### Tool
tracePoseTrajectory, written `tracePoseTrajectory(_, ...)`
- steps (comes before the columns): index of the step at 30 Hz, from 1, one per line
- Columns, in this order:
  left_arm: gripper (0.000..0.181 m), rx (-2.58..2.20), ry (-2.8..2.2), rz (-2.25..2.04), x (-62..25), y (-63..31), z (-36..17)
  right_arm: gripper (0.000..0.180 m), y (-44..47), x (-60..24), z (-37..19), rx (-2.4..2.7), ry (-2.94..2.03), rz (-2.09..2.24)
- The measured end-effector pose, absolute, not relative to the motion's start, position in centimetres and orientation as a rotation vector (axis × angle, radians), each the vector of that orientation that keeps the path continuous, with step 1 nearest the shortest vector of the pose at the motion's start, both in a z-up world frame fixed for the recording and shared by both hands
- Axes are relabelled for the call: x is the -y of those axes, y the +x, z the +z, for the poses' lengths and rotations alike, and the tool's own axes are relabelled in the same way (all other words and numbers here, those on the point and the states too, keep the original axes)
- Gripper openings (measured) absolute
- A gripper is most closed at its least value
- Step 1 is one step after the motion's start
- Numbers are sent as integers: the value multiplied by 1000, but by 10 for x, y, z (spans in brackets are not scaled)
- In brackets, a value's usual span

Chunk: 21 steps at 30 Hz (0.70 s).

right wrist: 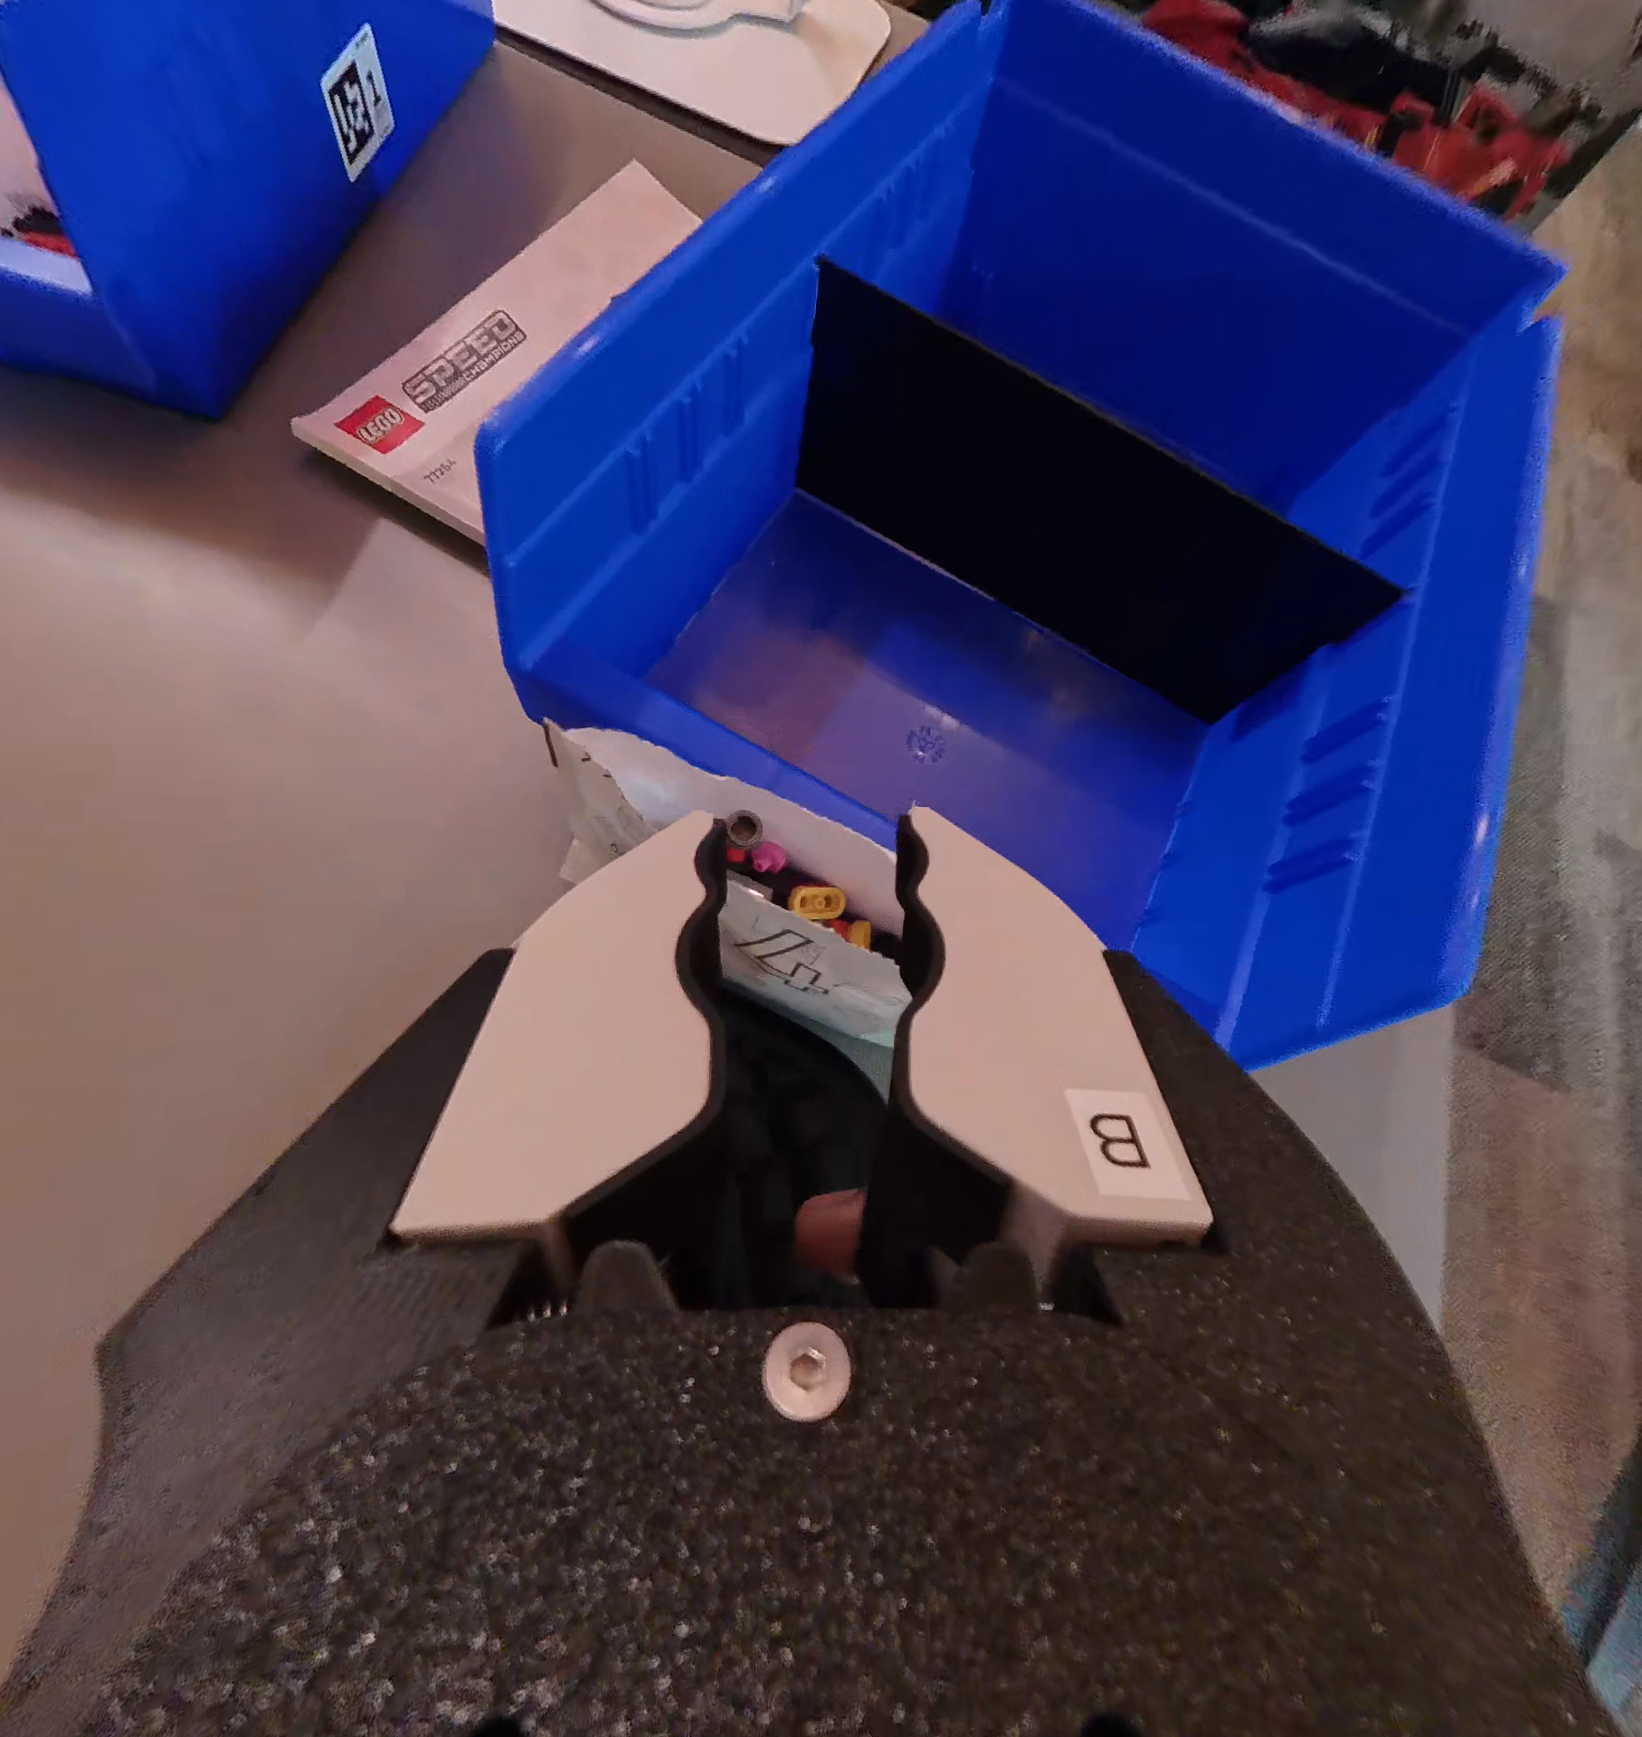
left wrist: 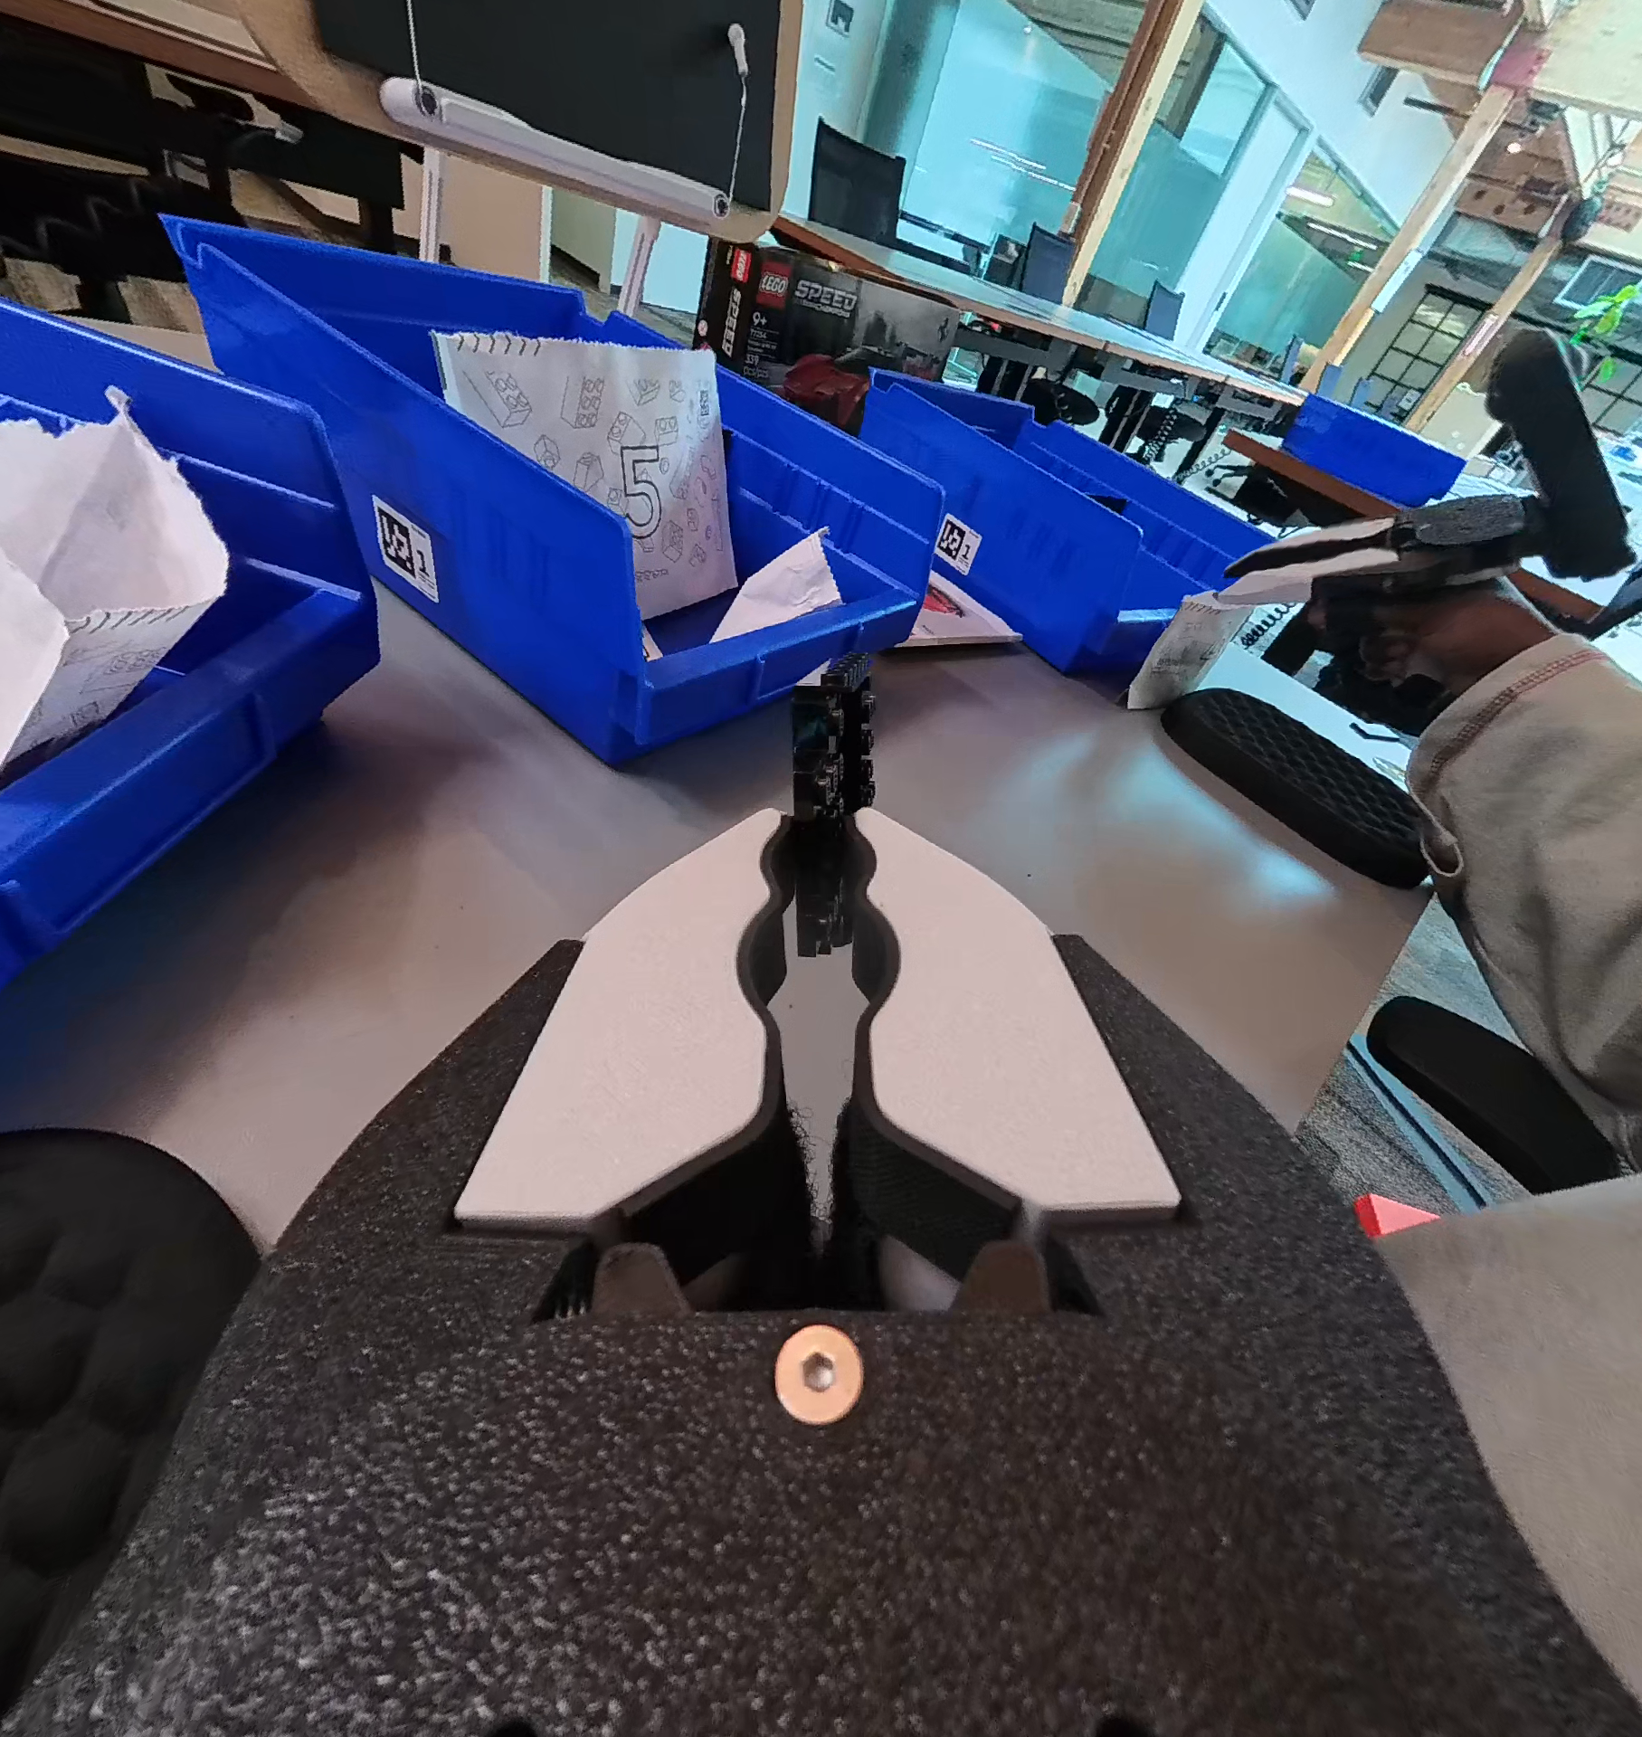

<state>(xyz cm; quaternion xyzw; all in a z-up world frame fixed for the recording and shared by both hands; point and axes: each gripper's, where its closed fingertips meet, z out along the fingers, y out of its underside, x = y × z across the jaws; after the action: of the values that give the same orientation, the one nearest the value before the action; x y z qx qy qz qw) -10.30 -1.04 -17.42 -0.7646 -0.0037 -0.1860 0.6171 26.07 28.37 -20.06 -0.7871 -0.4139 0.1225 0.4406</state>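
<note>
Here, in the left wrist view, the left gripper (left wrist: pixel 819 827) has its jaws clamped on a small black stack of plastic toy bricks (left wrist: pixel 831 752). The stack stands up past the jaw tips, above the grey desk (left wrist: pixel 441 846), near the front edge of a blue plastic bin with paper bags (left wrist: pixel 554 526). It looks light, hard and a bit slippery, so holding its flat sides seems best.

Next, in the right wrist view, the right gripper (right wrist: pixel 821 832) has its jaws apart and holds nothing. Under them lies an open white paper bag with tiny coloured pieces (right wrist: pixel 812 902), just beside an empty blue plastic bin with a black divider (right wrist: pixel 1061 526) at the desk's right edge.
</note>
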Motion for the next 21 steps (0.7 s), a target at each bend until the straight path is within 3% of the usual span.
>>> tracePoseTrajectory(1,8,10,-1762,-424,11,-103,-175,35,261,-284,-199,1041,-1924,290)
tracePoseTrajectory(10,8,2,-1766,-407,9,-103,-174,41,263,-284,-200,1083,-1864,275)
tracePoseTrajectory(21,8,11,-1783,-323,21,-115,-163,34,236,-249,-167,1014,-1741,381)
